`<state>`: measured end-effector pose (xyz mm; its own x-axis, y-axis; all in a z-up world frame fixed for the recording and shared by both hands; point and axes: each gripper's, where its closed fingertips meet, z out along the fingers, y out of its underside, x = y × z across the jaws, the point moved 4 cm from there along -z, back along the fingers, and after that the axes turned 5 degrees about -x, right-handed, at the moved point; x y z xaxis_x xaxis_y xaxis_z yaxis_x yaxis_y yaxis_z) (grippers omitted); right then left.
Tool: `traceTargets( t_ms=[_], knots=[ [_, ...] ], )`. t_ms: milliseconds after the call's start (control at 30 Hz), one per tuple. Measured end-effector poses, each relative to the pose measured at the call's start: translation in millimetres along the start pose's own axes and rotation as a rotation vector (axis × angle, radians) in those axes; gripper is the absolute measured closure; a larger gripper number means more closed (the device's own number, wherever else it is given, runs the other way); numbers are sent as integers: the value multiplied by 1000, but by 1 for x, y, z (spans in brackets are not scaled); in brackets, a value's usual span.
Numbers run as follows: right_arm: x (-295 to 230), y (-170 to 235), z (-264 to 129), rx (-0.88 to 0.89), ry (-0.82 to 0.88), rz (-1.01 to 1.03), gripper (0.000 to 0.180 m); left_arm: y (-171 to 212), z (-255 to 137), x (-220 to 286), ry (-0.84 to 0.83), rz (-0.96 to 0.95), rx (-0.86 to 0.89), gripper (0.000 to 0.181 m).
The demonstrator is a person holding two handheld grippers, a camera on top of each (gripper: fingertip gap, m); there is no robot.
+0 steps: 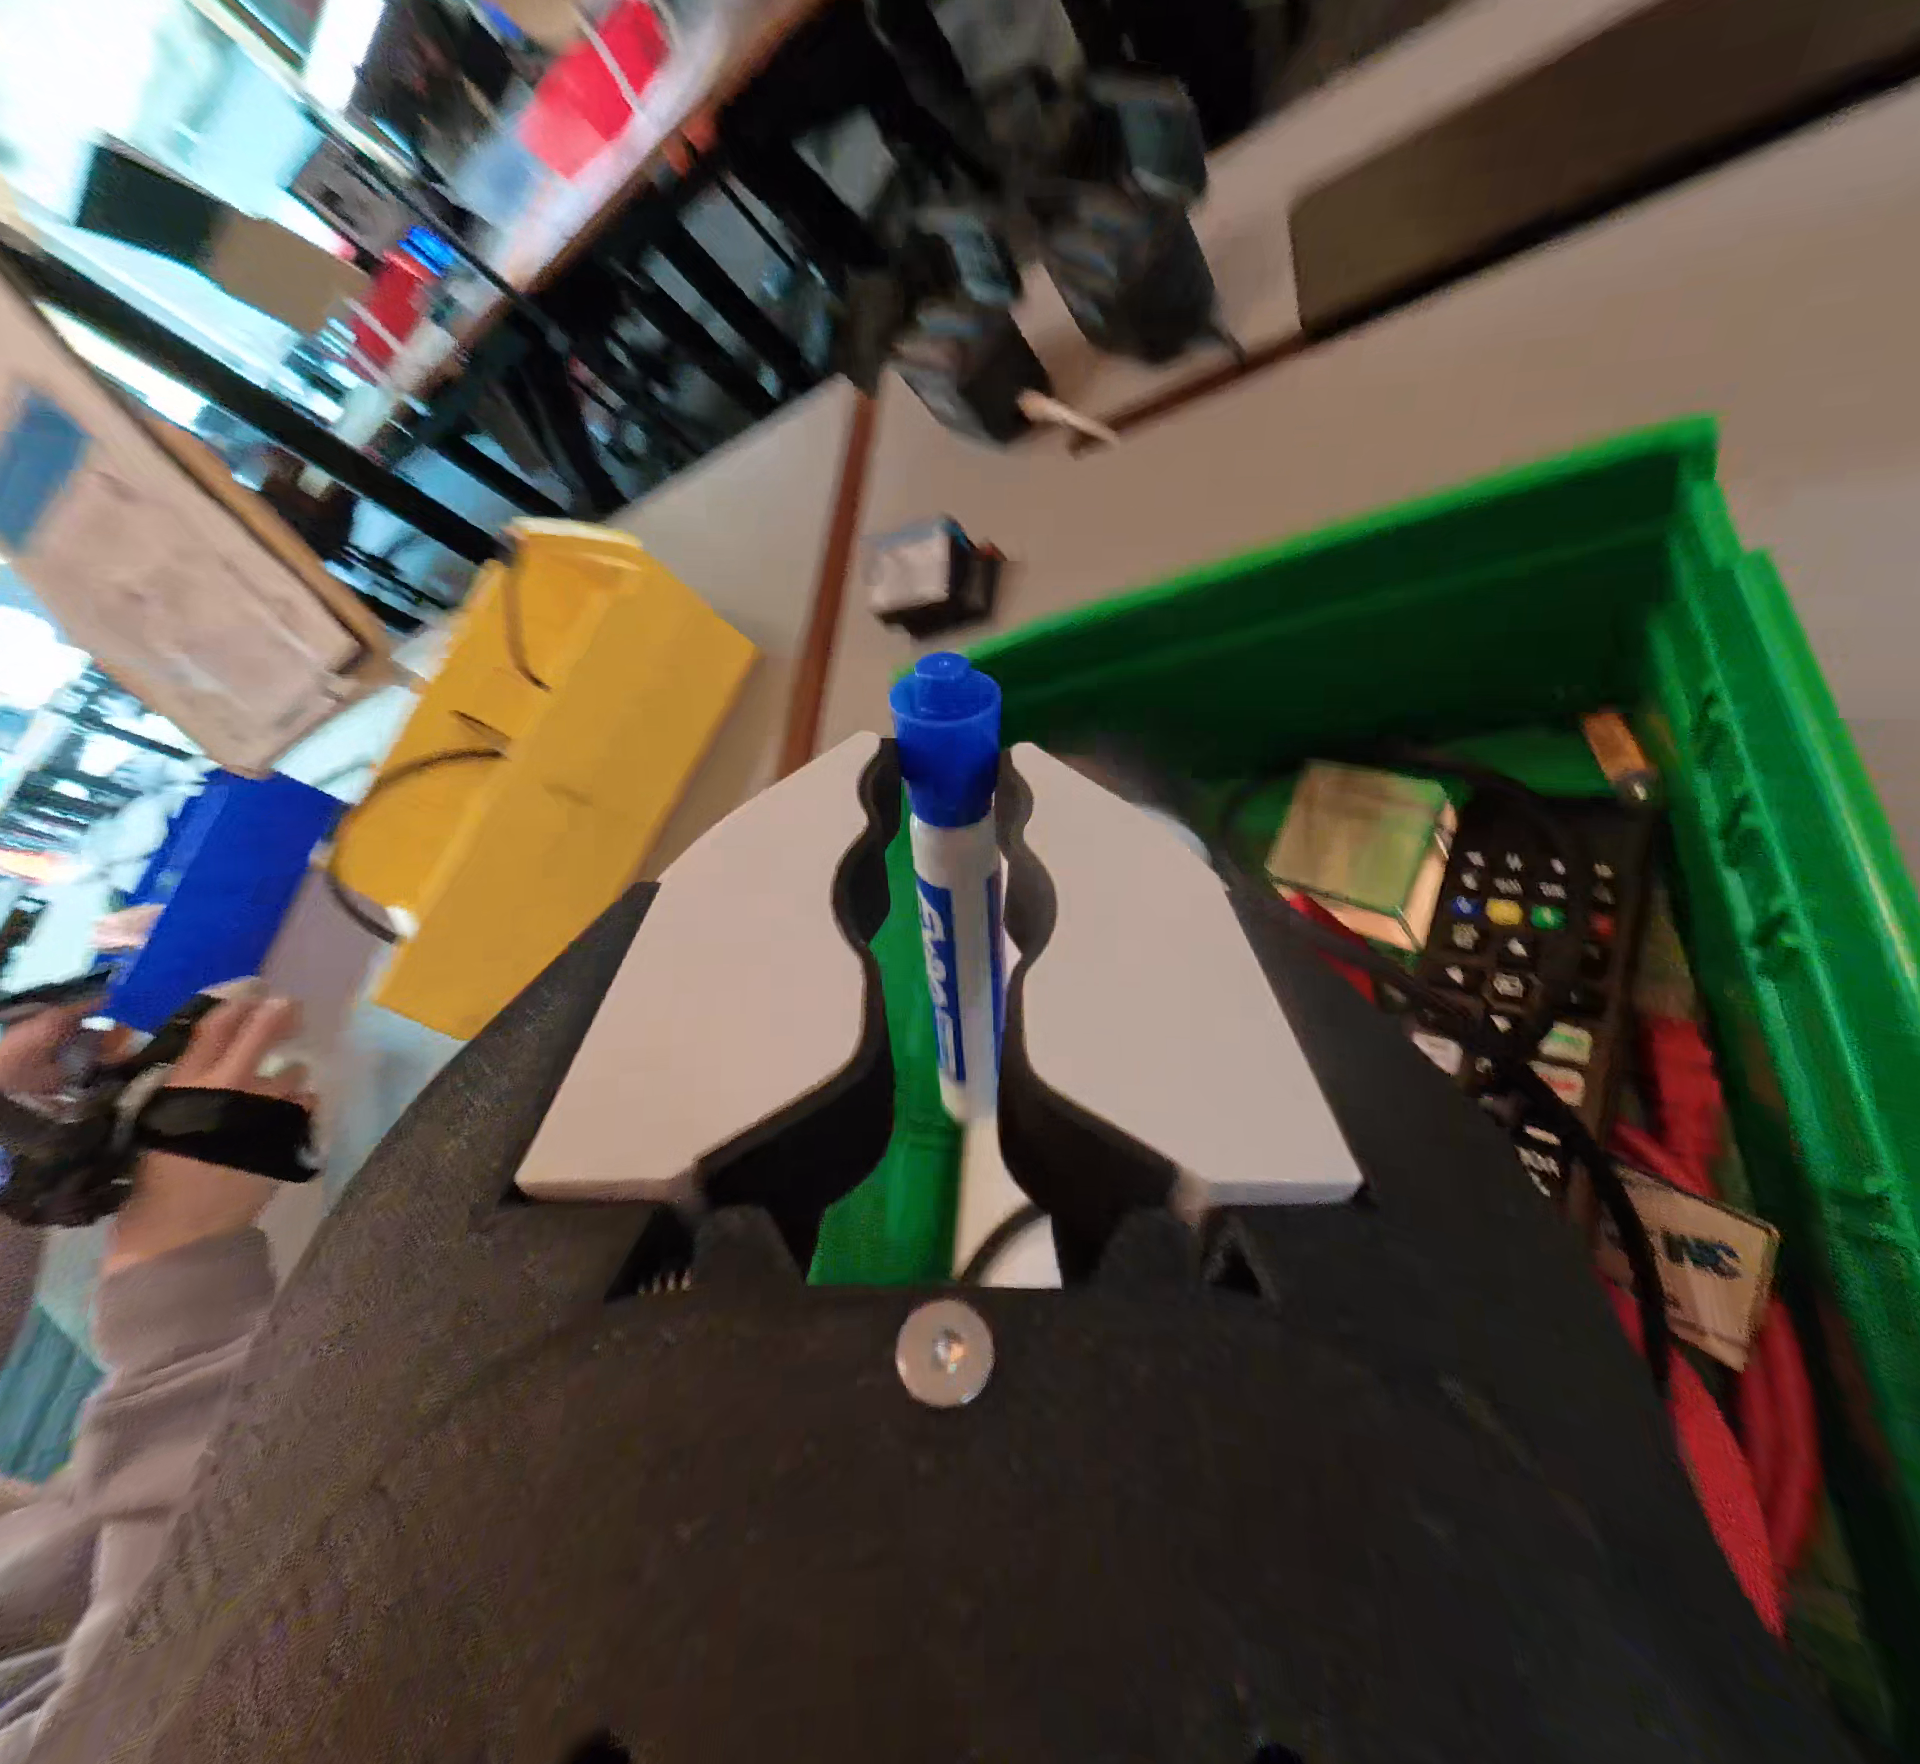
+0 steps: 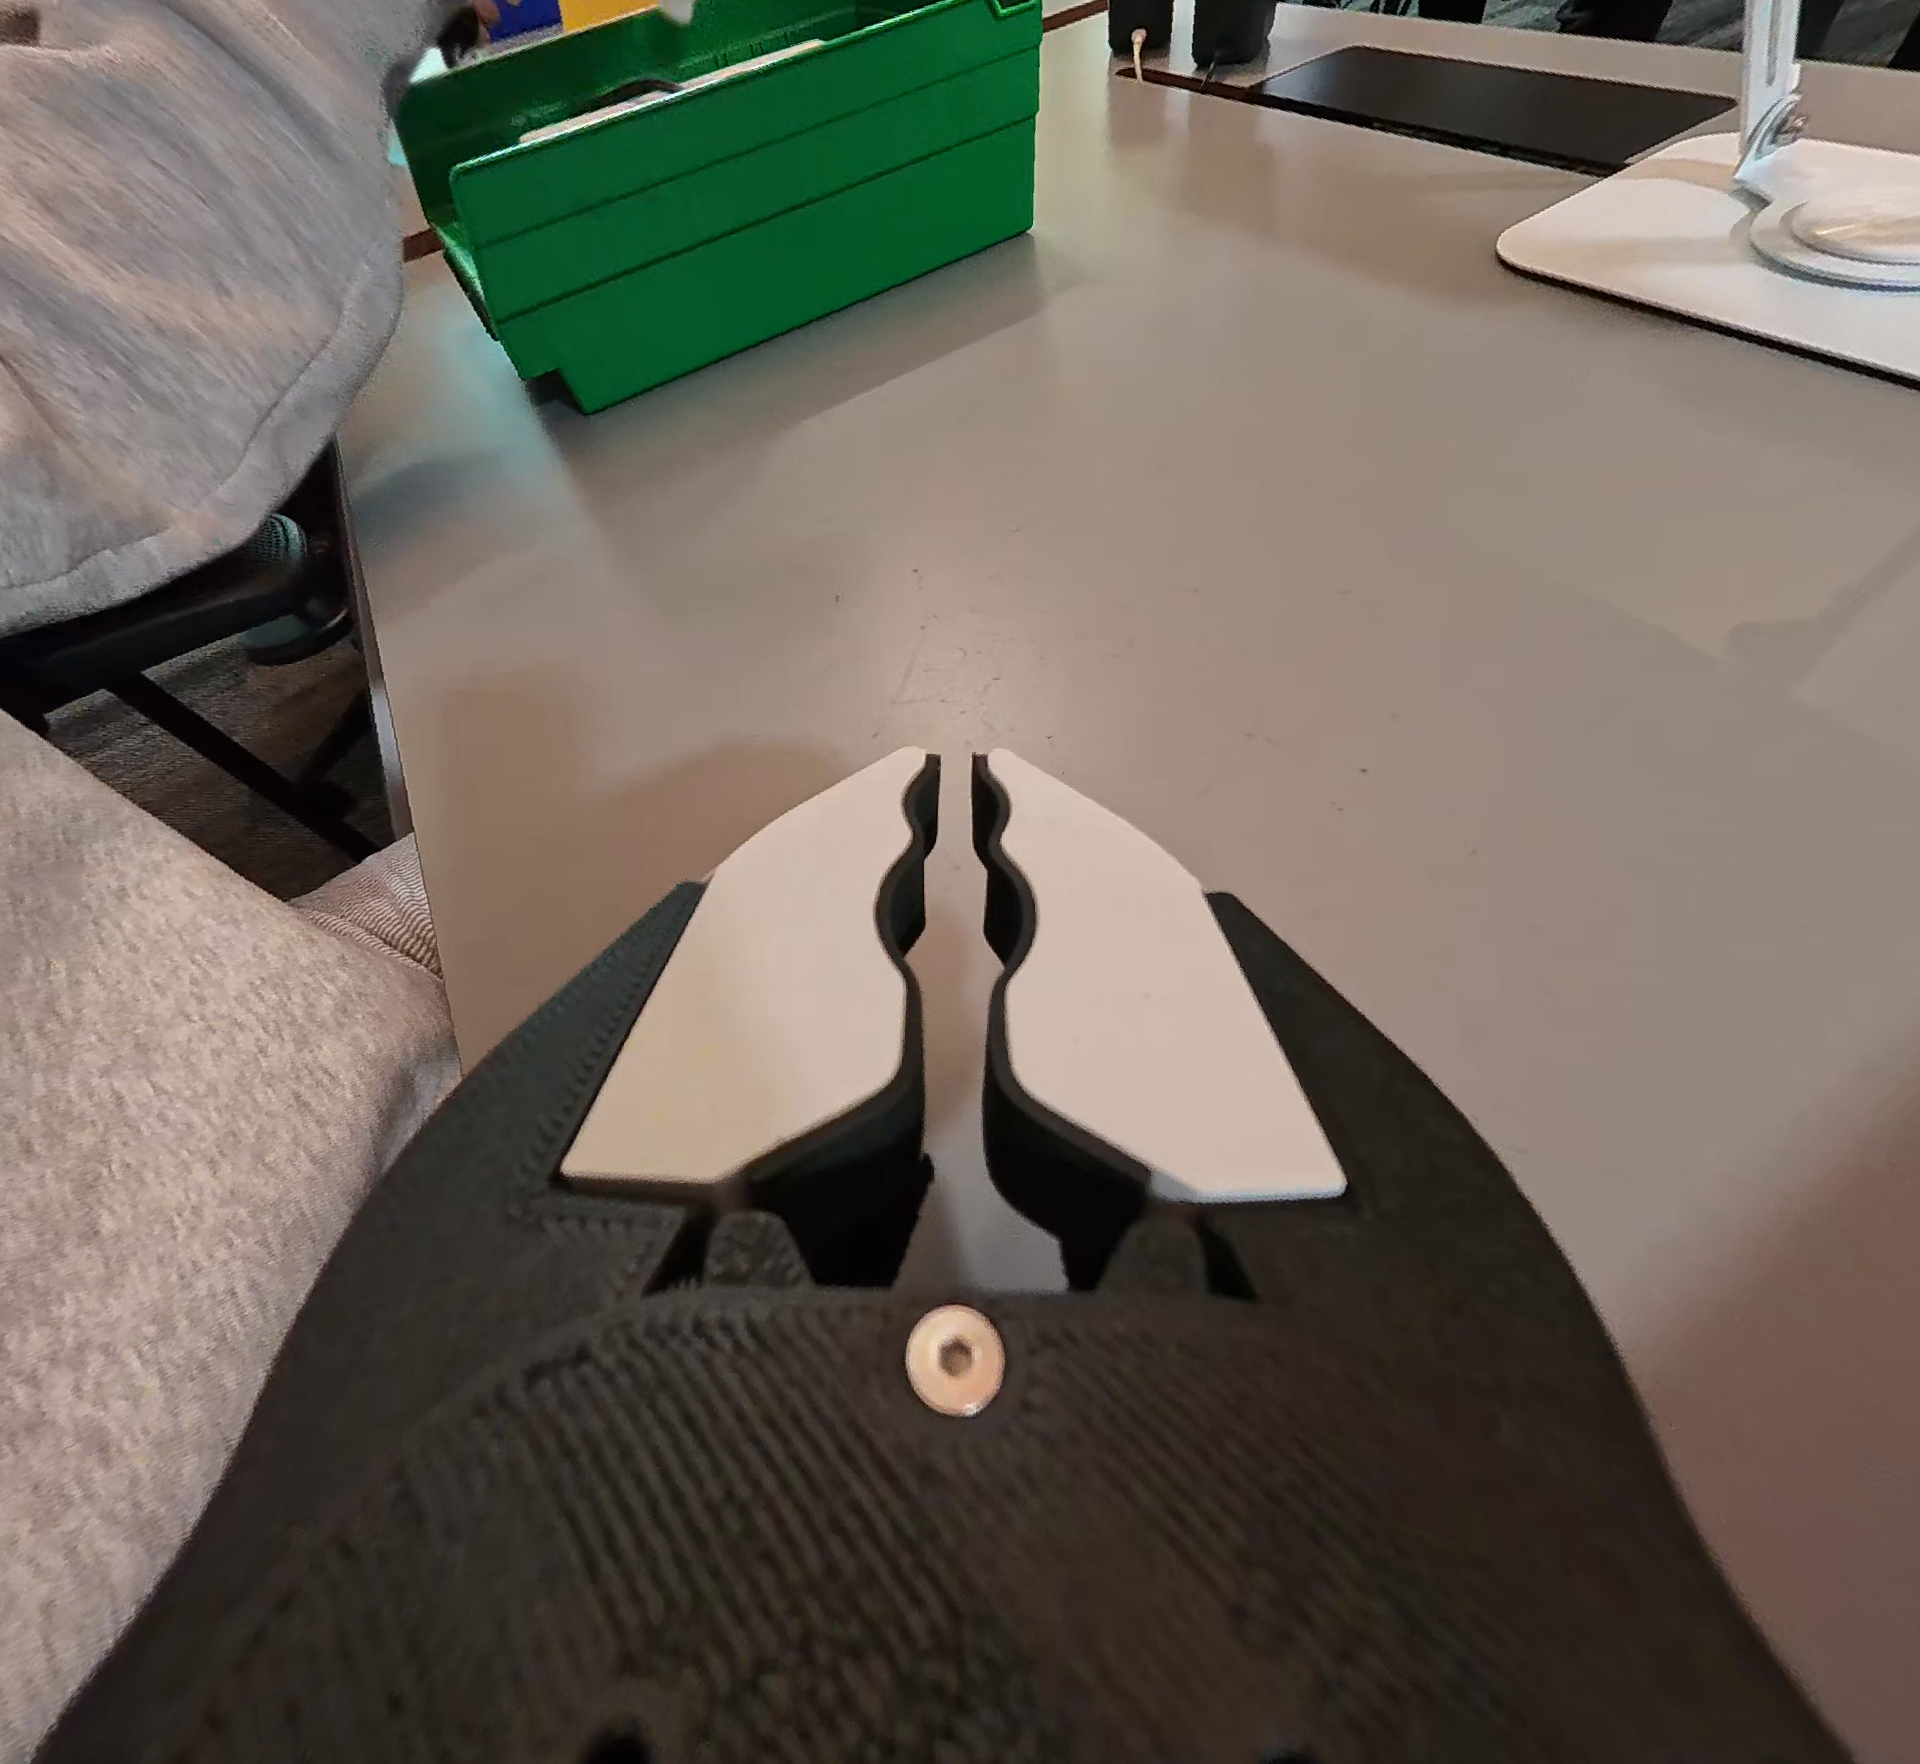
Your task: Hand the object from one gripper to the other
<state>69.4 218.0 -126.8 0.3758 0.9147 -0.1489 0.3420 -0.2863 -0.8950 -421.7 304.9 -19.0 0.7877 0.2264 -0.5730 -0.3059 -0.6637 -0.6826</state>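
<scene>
Blue-capped marker (image 1: 951, 893) clamped lengthwise between the white fingers (image 1: 748, 966) of the left gripper (image 1: 945, 769), cap foremost, above a green bin (image 1: 1382, 613) holding a black remote (image 1: 1517, 976) and red cable (image 1: 1704, 1402). Right gripper (image 2: 956, 764) nearly closed, narrow gap, empty, low over the grey table (image 2: 1299, 571), well apart.

Blue-capped white marker (image 1: 951, 893), blue-printed barrel, clamped lengthwise between left gripper (image 1: 948, 758) fingers, cap jutting past tips, above green bin (image 1: 1766, 883).

marker (image 1: 951, 904) blue cap, white-blue barrel | bin (image 1: 1766, 883) green | fingers (image 2: 790, 976) white | table (image 2: 1299, 623) grey
</scene>
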Motion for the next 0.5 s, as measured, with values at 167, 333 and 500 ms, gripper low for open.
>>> traceTargets(
  t_ms=[167,333,500],
  knots=[
    [0,0,0,-2,-3,0,174,-31,-46,-18,35,-107,258,164],
    [0,0,0,-3,-3,-1,174,-63,-91,12,451,-267,459,164],
    [-2,-1,-1,10,-13,-13,173,-90,-153,77,978,-253,608,163]
  ],
)
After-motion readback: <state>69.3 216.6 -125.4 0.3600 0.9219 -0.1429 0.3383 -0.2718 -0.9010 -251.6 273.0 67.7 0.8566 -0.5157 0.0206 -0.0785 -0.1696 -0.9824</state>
